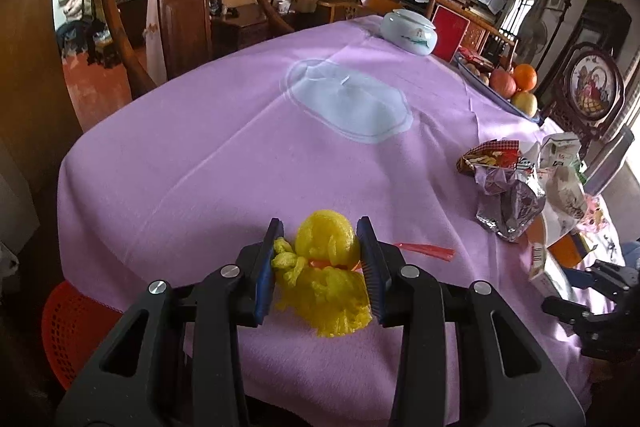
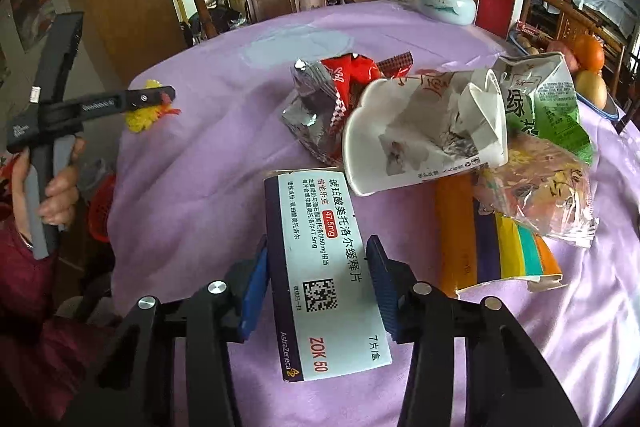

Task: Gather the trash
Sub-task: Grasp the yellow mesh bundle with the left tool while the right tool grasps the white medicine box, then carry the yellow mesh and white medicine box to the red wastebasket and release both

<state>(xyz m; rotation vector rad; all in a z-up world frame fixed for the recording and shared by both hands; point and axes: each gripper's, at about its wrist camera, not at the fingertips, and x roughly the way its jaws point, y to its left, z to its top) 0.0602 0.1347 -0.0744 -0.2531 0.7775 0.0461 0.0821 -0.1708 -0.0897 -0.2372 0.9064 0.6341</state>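
Observation:
My left gripper (image 1: 320, 223) is shut on a yellow foam net (image 1: 328, 267) near the front edge of the pink tablecloth (image 1: 224, 167), and an orange-red strip (image 1: 424, 250) sticks out to its right. In the right wrist view that same left gripper (image 2: 160, 93) is held by a hand over the yellow foam net (image 2: 142, 117). My right gripper (image 2: 318, 239) has its blue pads against the long sides of a white medicine box (image 2: 320, 267). Behind the box lies a heap of trash: a red and silver wrapper (image 2: 328, 87), a crumpled white paper bag (image 2: 420, 135), a green bag (image 2: 548, 103) and a clear wrapper (image 2: 540, 195).
A striped colourful box (image 2: 500, 247) lies under the heap. At the table's far side stand a white ceramic jar (image 1: 408, 29), a red box (image 1: 450, 31) and a fruit plate (image 1: 512, 83). A wooden chair (image 1: 180, 7) stands behind the table. A red mesh basket (image 1: 68, 327) sits below its near left edge.

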